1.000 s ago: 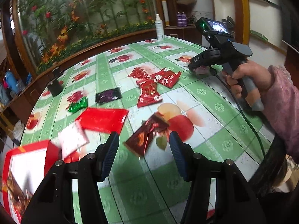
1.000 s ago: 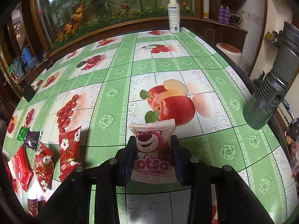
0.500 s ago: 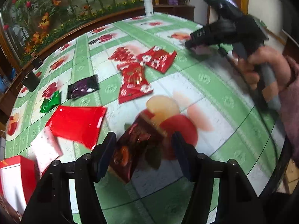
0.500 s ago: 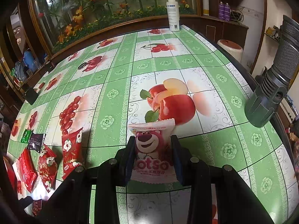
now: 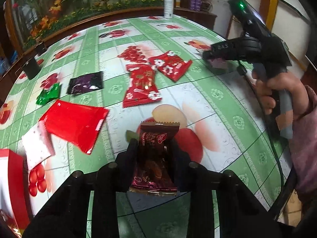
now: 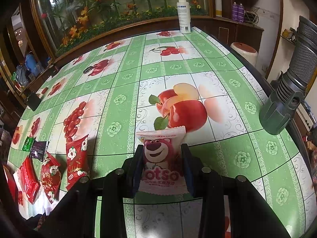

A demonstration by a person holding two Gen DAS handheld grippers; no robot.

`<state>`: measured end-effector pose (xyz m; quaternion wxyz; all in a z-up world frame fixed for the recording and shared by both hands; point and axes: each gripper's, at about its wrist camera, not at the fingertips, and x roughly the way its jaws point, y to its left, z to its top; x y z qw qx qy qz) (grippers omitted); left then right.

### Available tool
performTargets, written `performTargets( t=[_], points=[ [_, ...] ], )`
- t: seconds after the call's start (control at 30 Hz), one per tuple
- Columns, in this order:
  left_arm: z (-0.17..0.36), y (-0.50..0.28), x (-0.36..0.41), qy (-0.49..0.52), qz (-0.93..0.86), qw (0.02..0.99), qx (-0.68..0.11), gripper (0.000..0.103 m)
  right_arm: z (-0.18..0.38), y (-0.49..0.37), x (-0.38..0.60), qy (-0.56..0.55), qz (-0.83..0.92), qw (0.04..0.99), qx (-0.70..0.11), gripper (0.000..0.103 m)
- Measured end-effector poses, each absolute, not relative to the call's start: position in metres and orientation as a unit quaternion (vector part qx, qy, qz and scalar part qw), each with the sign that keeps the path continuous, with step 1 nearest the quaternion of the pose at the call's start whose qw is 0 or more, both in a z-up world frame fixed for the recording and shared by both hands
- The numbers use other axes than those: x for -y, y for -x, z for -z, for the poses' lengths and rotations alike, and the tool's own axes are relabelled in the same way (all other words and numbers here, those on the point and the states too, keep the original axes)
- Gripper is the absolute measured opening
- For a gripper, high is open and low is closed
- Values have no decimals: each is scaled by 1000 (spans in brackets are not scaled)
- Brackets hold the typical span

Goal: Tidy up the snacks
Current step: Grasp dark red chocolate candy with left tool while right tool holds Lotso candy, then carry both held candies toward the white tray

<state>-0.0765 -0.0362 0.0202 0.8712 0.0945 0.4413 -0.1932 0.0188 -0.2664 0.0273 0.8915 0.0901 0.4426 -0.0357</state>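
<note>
My left gripper is shut on a dark maroon snack packet and holds it above the table. My right gripper is shut on a pink-and-white Lotso bear packet; that gripper also shows in the left wrist view at the table's right side. On the table lie two red flowered packets, a plain red packet, a white packet, a purple packet and a green packet.
A red box stands at the table's near left edge. A white spray bottle stands at the far edge. A black object sits at the far left. A grey cylindrical device leans over the right edge.
My left gripper has moved onto the dark maroon packet, closed on it and lifted it. My right gripper still holds the Lotso packet and has barely moved.
</note>
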Motion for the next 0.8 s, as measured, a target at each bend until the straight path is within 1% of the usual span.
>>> performTargets(
  t=[0.07, 0.17, 0.27, 0.37, 0.67, 0.8],
  points=[
    [-21, 76, 29, -81, 190, 872, -443, 28, -28, -18, 270, -100, 31, 889, -445, 37],
    [-24, 77, 18, -65, 180, 875, -444, 28, -32, -12, 297, -182, 25, 879, -440, 37],
    [-32, 82, 9, -55, 174, 880, -438, 28, -39, -3, 321, -233, 42, 881, -411, 37],
    [-41, 90, 1, -47, 168, 888, -426, 28, -45, 3, 328, -253, 41, 884, -390, 37],
    [-62, 114, -33, -21, 139, 904, -404, 28, -51, 4, 295, -216, 9, 901, -376, 37],
    [-83, 131, -62, -14, 103, 921, -374, 28, -56, 13, 271, -202, -21, 908, -366, 37]
  ],
)
